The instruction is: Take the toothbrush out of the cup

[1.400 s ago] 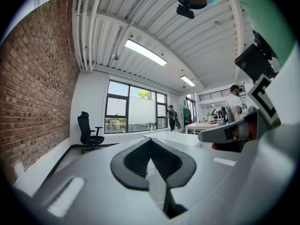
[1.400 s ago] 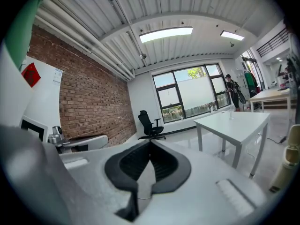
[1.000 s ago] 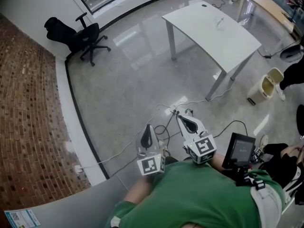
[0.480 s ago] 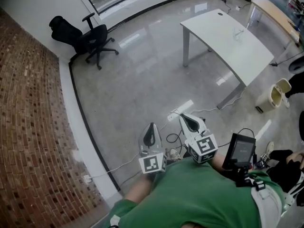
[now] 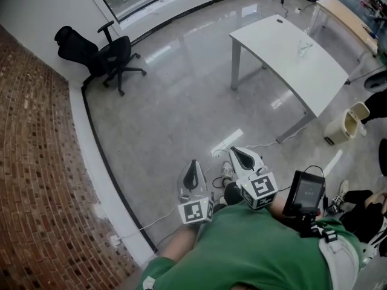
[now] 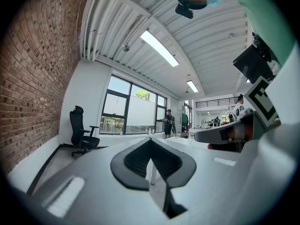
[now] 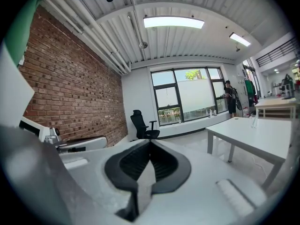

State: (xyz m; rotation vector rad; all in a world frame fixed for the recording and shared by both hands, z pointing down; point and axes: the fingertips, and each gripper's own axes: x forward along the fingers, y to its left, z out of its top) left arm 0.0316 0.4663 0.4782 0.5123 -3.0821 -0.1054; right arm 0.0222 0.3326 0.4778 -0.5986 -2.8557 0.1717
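Note:
A white table [image 5: 289,52] stands far ahead on the right, and a small clear cup [image 5: 304,48] sits on it. The cup is too small to show a toothbrush. The right gripper view catches the same cup [image 7: 254,121] on the table [image 7: 262,134]. My left gripper [image 5: 193,165] and right gripper [image 5: 233,152] are held close to the person's green shirt, over the floor and well short of the table. Both are shut with nothing between the jaws, as the left gripper [image 6: 151,142] and the right gripper [image 7: 150,145] show in their own views.
A black office chair [image 5: 100,48] stands at the back left by the brick wall [image 5: 33,162]. Cables and a power strip [image 5: 227,142] lie on the floor just ahead. A pale bin [image 5: 343,123] stands beside the table, with a wooden table [image 5: 346,14] beyond. A person [image 6: 168,123] stands by the windows.
The view has shifted: table and chair sit a little differently in frame as the person moves over the floor. Both grippers stay shut and close to the body.

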